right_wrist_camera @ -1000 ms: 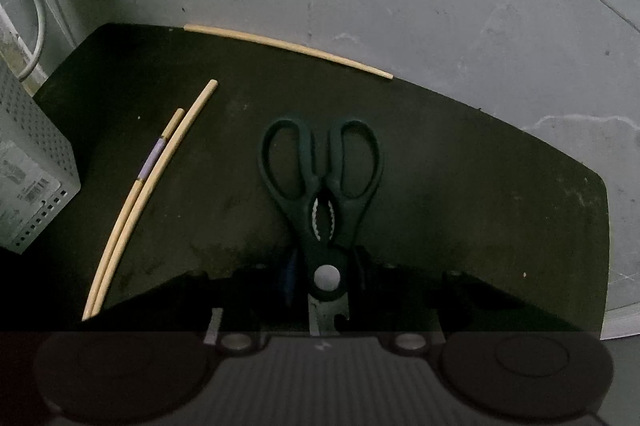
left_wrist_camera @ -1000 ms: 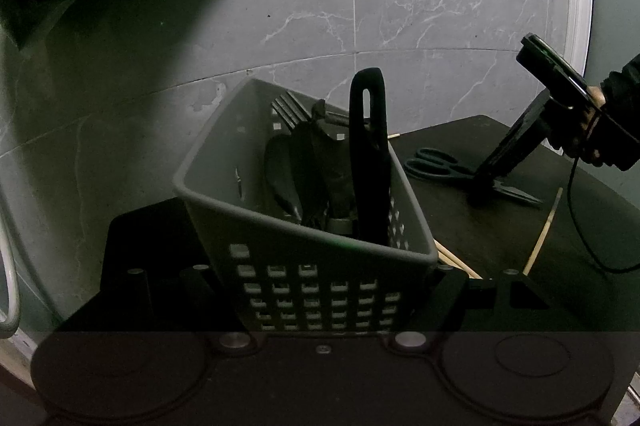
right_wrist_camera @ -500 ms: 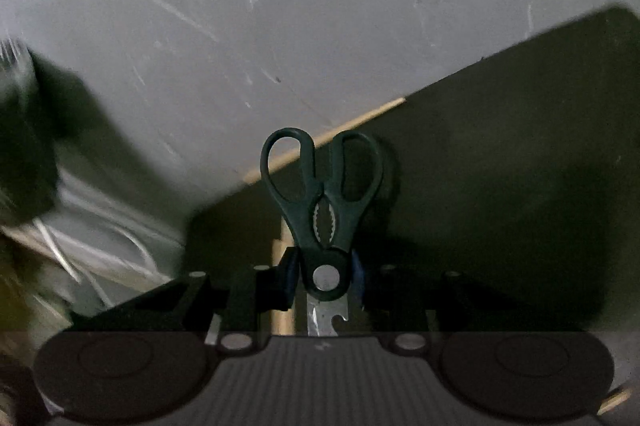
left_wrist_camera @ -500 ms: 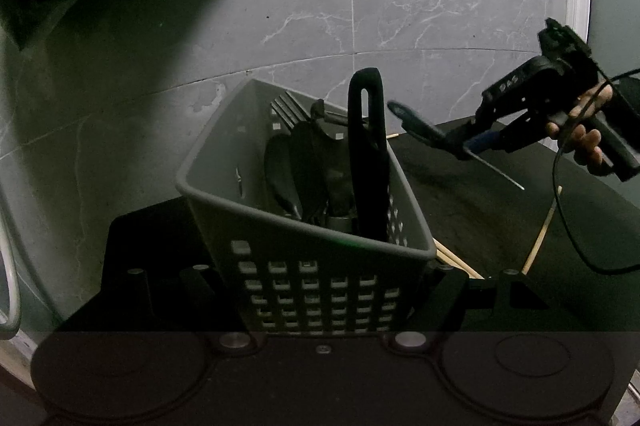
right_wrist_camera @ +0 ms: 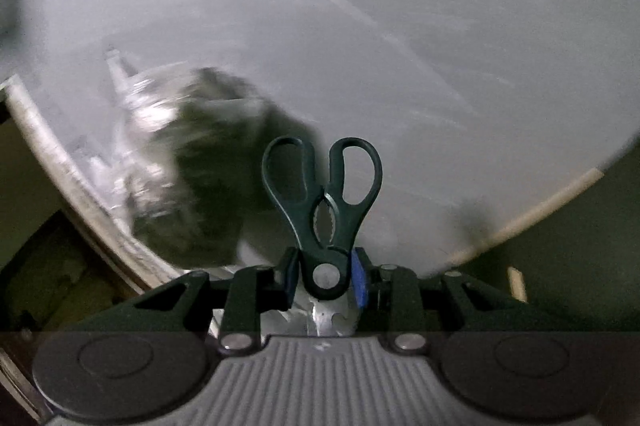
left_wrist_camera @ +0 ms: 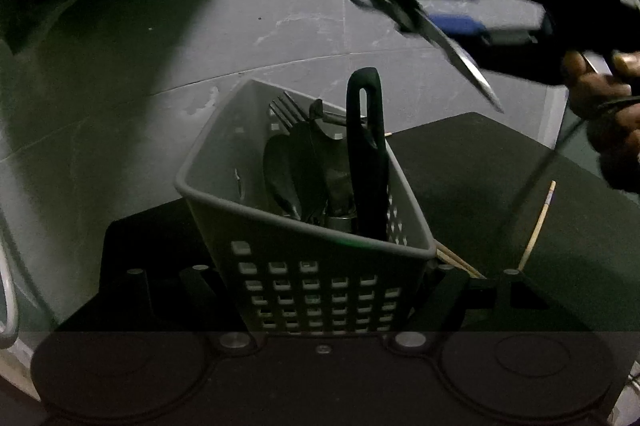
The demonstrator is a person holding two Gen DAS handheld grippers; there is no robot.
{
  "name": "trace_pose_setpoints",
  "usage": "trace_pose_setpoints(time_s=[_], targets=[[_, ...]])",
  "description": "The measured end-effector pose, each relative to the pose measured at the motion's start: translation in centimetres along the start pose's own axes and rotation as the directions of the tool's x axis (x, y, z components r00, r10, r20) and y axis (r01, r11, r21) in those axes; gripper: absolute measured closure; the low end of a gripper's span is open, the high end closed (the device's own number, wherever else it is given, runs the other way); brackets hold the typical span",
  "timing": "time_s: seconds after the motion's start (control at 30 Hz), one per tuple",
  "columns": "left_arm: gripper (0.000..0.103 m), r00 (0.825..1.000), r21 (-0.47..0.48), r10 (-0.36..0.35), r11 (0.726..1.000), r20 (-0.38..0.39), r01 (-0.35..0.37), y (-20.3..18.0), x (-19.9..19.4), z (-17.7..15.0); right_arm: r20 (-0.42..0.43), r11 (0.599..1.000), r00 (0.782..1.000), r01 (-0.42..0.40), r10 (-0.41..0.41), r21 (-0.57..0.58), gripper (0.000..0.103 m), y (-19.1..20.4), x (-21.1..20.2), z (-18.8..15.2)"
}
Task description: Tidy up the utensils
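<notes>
Several utensils already stand in the grey basket (left_wrist_camera: 304, 218) (a fork, a spoon and a long black handle among them), which the left gripper (left_wrist_camera: 324, 290) clamps by its near wall. The scissors (left_wrist_camera: 404, 14) are in the air at about one o'clock from the basket, pinched at the pivot by the right gripper (right_wrist_camera: 326, 276). Their long axis slants, blades closed and tipped down toward five o'clock, finger loops up toward eleven. At least two chopsticks (left_wrist_camera: 538, 226) lie on the dark mat (left_wrist_camera: 472, 162), so the scissors and those are likely left to stow.
</notes>
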State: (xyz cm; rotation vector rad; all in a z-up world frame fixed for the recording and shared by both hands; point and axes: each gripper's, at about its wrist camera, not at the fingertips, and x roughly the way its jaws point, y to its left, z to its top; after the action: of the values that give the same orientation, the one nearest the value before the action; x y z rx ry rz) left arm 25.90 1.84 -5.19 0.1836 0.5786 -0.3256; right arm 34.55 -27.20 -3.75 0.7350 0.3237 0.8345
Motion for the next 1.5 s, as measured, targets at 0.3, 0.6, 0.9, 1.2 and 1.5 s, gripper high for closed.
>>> trace_pose_setpoints(time_s=[0.3, 0.6, 0.9, 1.2, 1.5], targets=[[0.026, 0.999, 0.05, -0.038, 0.998, -0.008, 0.038, 0.7, -0.3, -0.1, 0.114, 0.997, 0.993, -0.035, 0.042, -0.062, 0.072, 5.0, 3.6, -5.5], [0.025, 0.997, 0.107, -0.069, 0.992, 0.017, 0.067, 1.1, -0.1, -0.4, 0.127, 0.986, 0.992, 0.011, 0.011, -0.168, 0.072, 5.5, 3.8, -8.8], [0.024, 0.996, 0.138, -0.088, 0.987, 0.03, 0.083, 1.1, -0.3, -0.7, 0.141, 0.957, 0.99, 0.059, -0.019, -0.285, 0.072, 6.4, 3.3, -10.4], [0.024, 0.995, 0.147, -0.093, 0.985, 0.031, 0.088, 1.3, -0.2, -0.9, 0.129, 0.955, 0.991, 0.08, -0.044, -0.286, 0.072, 6.4, 3.1, -11.5], [0.025, 0.995, 0.133, -0.094, 0.987, 0.028, 0.089, 1.7, 0.0, -0.8, 0.214, 0.972, 0.977, 0.053, -0.002, -0.231, 0.072, 6.2, 3.3, -10.2]])
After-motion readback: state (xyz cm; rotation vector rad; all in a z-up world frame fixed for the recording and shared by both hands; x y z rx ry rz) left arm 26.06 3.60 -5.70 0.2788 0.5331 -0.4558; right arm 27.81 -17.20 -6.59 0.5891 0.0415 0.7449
